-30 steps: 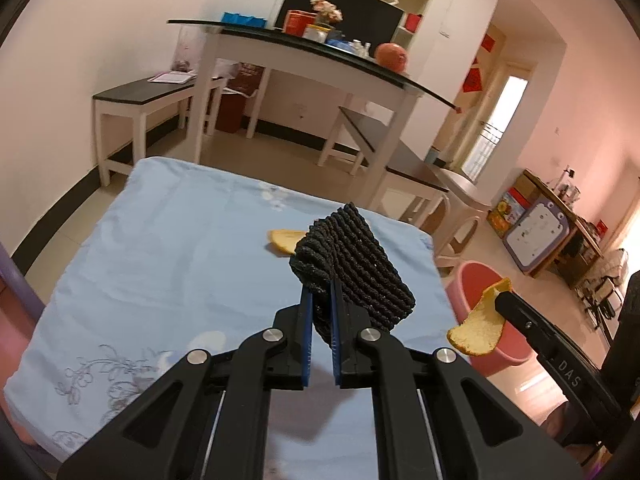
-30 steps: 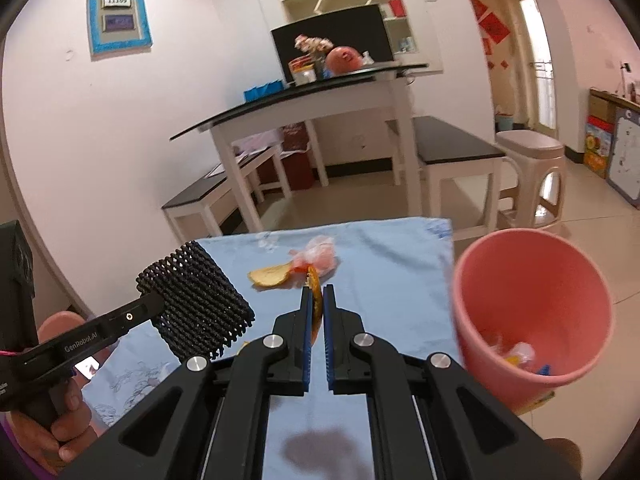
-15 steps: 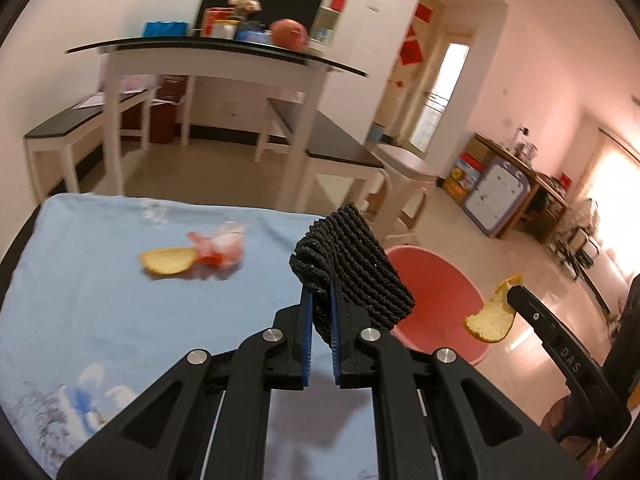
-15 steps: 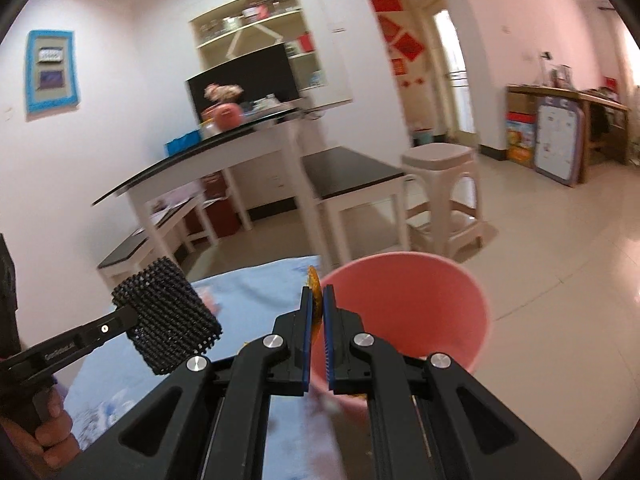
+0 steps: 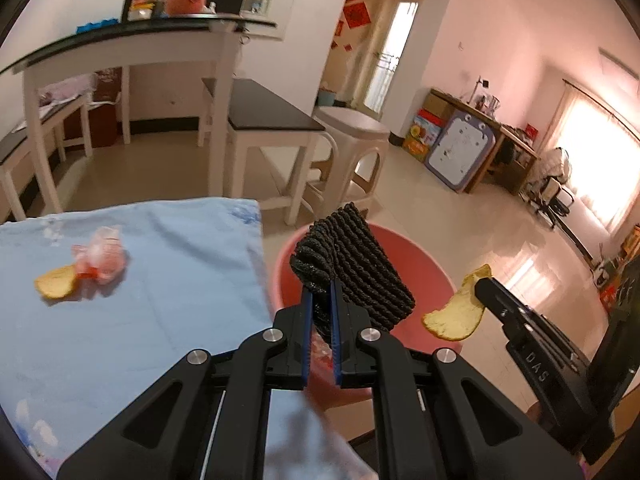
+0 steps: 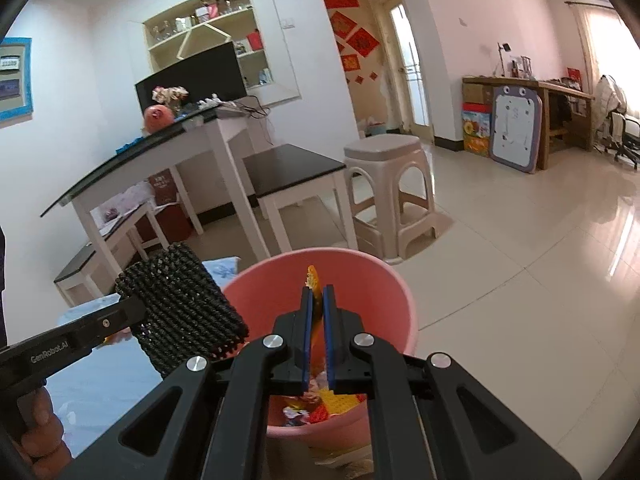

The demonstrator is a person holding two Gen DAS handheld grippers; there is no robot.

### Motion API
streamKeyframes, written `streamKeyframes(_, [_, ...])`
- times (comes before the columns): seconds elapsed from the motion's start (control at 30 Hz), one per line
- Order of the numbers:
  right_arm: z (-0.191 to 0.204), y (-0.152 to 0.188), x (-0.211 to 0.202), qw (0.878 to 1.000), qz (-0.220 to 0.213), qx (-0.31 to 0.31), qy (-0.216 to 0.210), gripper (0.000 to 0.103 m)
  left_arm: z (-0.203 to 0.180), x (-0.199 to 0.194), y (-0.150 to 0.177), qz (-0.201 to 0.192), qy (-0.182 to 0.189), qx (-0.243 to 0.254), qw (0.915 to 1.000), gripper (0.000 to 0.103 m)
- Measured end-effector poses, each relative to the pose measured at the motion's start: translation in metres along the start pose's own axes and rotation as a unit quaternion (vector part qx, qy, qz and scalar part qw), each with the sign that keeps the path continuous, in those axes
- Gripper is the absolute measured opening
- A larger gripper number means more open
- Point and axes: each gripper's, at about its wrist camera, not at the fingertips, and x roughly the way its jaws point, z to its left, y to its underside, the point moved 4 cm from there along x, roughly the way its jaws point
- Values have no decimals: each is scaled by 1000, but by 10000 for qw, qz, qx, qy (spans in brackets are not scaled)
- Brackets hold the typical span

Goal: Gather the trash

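table (image 5: 168,320): covered with a light blue cloth, beside the bucket.
pink bucket (image 6: 360,276): on the tiled floor at the table's edge; wrappers and scraps lie in its bottom.
left tool (image 5: 320,312): jaws narrow, clamped on a black woven mesh piece (image 5: 360,276), which hangs over the bucket's rim. a hand (image 6: 40,428) grips its handle.
right tool (image 6: 316,312): jaws pressed nearly together on an orange peel (image 6: 314,280), held edge-up above the bucket's opening.
crumpled pink-and-white wrapper (image 5: 102,258): on the cloth, well apart from both tools.
second peel (image 5: 56,284): lying on the cloth, touching the wrapper's near side.
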Motion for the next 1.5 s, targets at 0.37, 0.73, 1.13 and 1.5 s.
streamKeyframes(0.37, [-18, 12, 40, 9994, 325, 35, 120, 5, -9, 44, 12, 337, 124, 134, 9993, 7])
streamKeyframes(0.73, [-9, 13, 43, 9992, 384, -62, 57, 33, -11, 44, 10, 313, 345, 301, 9985, 14])
streamKeyframes(1.13, [25, 6, 3, 9997, 140, -188, -72, 47, -2, -5, 8, 35, 405, 224, 9989, 16])
streamKeyframes(1.5, [74, 17, -27, 9981, 165, -493, -325, 52, 29, -57, 14, -193, 194, -7, 9996, 35])
